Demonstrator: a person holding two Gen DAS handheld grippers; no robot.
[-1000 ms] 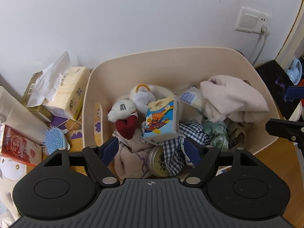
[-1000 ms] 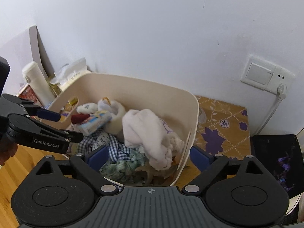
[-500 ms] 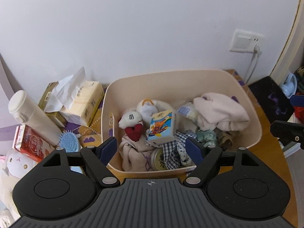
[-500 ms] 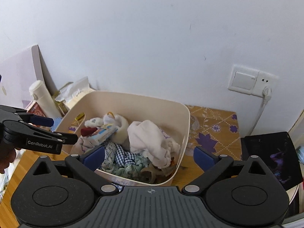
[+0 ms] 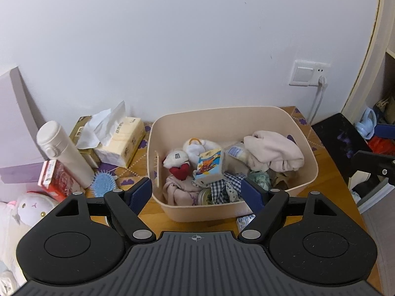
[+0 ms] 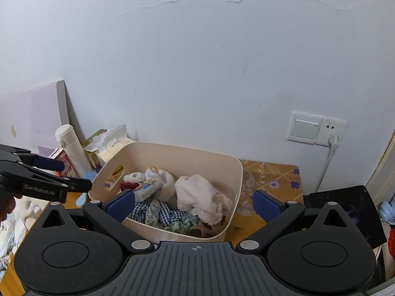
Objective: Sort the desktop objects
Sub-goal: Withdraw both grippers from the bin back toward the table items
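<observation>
1. The cream bin stands on the wooden surface near the white wall, with its load heaped inside.
2. In the bin, a pink cloth lies bundled at the right side. A small cartoon-printed carton leans near the middle, and a white plush toy with a red heart sits just beside it to the left.
3. Lower in the bin lie a blue checked cloth, a round tin and a green knitted piece, all pressed together.
4. Left of the bin on the surface are a tissue pack with a sheet sticking up, a white flask standing upright, a blue hairbrush and a red box.
5. The left tool hovers in front of the bin's near wall with its blue pads wide apart and nothing between them.
6. The right tool also sits clear of the bin; its jaws have just been opening and stand wide, holding nothing.
7. To the right, a black tablet rests at the edge of a patterned cloth, below a wall socket with a plug in it.
</observation>
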